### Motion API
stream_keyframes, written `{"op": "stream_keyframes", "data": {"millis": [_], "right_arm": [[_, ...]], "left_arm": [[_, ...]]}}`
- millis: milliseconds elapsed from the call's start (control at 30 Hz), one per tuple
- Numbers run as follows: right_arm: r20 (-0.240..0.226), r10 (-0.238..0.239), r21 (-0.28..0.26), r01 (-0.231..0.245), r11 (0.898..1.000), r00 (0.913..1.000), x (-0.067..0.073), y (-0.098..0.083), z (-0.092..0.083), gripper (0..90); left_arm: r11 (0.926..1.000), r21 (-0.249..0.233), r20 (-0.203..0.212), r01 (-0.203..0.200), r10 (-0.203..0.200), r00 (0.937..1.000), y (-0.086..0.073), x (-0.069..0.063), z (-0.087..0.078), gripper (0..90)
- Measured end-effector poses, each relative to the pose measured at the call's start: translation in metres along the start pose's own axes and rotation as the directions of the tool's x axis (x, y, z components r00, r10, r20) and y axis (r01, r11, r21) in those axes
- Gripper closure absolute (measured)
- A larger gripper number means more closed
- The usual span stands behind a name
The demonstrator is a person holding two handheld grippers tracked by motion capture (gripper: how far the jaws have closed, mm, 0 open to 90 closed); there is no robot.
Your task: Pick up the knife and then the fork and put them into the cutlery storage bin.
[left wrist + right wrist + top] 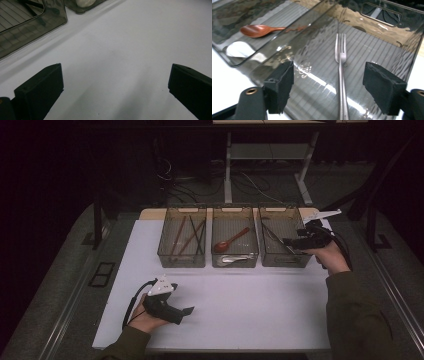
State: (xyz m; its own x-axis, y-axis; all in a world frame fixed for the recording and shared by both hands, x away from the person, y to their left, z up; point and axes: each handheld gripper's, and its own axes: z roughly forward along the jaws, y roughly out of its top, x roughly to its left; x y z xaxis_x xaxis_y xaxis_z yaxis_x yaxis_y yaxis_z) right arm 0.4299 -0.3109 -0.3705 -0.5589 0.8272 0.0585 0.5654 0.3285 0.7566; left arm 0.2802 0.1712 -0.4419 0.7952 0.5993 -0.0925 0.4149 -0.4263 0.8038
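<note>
Apparently sorted: fork (341, 75) lying in right bin (283, 217), right tongs (328, 86) spread wide around nothing, left tongs (115, 91) wide open, idle over bare tabletop (235, 305).

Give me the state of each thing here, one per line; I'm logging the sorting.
left gripper: open, empty, over the white mat.
right gripper: open, jaws either side of the fork, not pressing it.
fork: lying in the right bin.
chopsticks: leaning in the left bin.
red spoon: lying in the middle bin.
white spoon: lying in the middle bin.
</note>
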Motion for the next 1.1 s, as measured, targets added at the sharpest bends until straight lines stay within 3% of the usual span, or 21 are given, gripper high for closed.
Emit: {"op": "stream_keyframes", "data": {"millis": [300,500,633,1100], "right_arm": [[-0.064,-0.050,-0.069,0.046,0.997,0.9967,0.028,-0.015,-0.015,15.5],[-0.102,-0.052,-0.111,0.040,0.993,0.9935,0.041,-0.028,-0.025,15.4],[-0.090,-0.058,-0.101,0.049,0.994,0.9942,0.045,-0.039,-0.026,15.4],[-0.139,-0.084,-0.109,0.069,0.992,0.9868,0.063,-0.076,-0.035,14.1]], "left_arm": [[0.9996,-0.013,0.006,0.027,-0.027,0.9996,-0.002,0.002,-0.001,0.0],[0.9994,-0.019,0.001,0.029,-0.029,0.9996,-0.001,0.002,-0.002,0.0],[0.9994,-0.020,0.000,0.028,-0.028,0.9996,-0.001,0.002,-0.002,0.0],[0.9993,-0.018,0.005,0.032,-0.031,0.9995,-0.002,0.001,-0.001,0.0]]}}
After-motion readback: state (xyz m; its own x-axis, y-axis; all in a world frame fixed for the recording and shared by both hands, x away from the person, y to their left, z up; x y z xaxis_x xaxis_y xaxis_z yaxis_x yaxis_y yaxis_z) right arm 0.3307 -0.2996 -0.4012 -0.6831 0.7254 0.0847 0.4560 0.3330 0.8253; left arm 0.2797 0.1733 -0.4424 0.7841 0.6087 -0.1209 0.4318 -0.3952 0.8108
